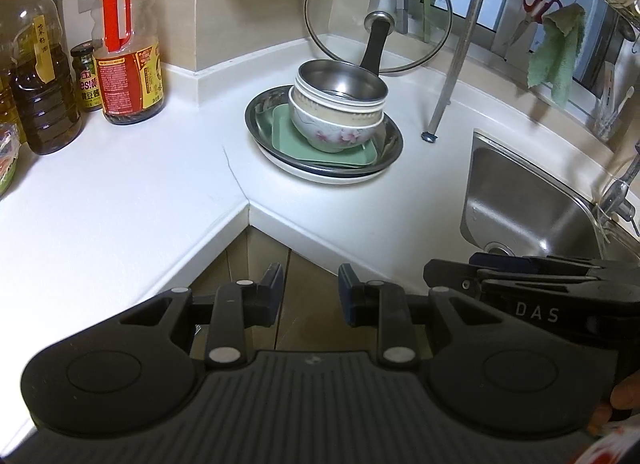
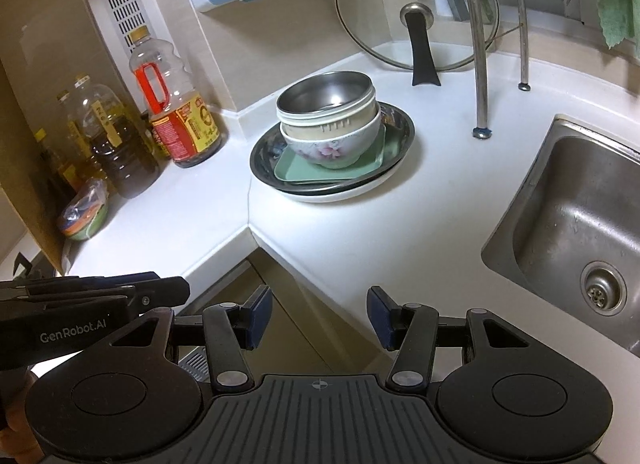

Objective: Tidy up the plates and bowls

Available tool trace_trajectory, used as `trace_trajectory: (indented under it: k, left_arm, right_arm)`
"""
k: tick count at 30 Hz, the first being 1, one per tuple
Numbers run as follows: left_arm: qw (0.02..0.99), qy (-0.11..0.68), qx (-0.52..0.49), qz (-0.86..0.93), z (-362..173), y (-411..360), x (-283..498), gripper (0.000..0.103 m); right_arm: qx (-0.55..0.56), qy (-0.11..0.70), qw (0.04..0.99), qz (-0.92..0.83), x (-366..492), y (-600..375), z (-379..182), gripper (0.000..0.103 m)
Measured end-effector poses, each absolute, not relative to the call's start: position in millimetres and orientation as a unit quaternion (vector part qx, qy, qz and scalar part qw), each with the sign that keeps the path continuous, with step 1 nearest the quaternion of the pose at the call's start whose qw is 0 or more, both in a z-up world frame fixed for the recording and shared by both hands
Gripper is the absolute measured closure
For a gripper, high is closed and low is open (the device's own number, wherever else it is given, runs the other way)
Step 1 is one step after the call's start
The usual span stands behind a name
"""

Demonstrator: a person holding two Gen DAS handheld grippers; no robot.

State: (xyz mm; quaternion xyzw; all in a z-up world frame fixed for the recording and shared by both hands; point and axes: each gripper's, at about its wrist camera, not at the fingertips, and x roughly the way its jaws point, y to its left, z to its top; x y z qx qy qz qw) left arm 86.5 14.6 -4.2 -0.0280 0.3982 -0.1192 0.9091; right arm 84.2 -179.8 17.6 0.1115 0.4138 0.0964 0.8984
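Note:
A stack of dishes stands in the counter's corner. A white plate (image 1: 320, 177) (image 2: 340, 193) carries a steel plate (image 1: 390, 143) (image 2: 264, 155), a green square plate (image 1: 288, 131) (image 2: 296, 171), a floral bowl (image 1: 332, 131) (image 2: 332, 147), a cream bowl (image 1: 340, 105) (image 2: 328, 125) and a steel bowl (image 1: 340, 81) (image 2: 324, 93) on top. My left gripper (image 1: 310, 290) is open and holds nothing, well short of the stack, over the counter's inner corner. My right gripper (image 2: 320, 314) is open wider, also with nothing in it, and beside the left one.
Oil and sauce bottles (image 1: 128, 43) (image 2: 176, 111) line the left wall. A glass lid (image 1: 378, 13) (image 2: 416, 11) leans behind the stack. A rack leg (image 1: 448, 75) (image 2: 480, 63) stands right of it, and a steel sink (image 1: 528, 199) (image 2: 580, 223) lies further right.

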Motion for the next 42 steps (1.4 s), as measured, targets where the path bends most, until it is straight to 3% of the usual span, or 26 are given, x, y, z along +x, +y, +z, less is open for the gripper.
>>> trace_trajectory:
  k: [42]
  left_arm:
    - [0.913, 0.388, -0.023, -0.126, -1.1, 3.9, 63.3, 0.077]
  right_arm:
    - [0.106, 0.407, 0.901, 0.106, 62.6, -188.0, 23.1, 0.05]
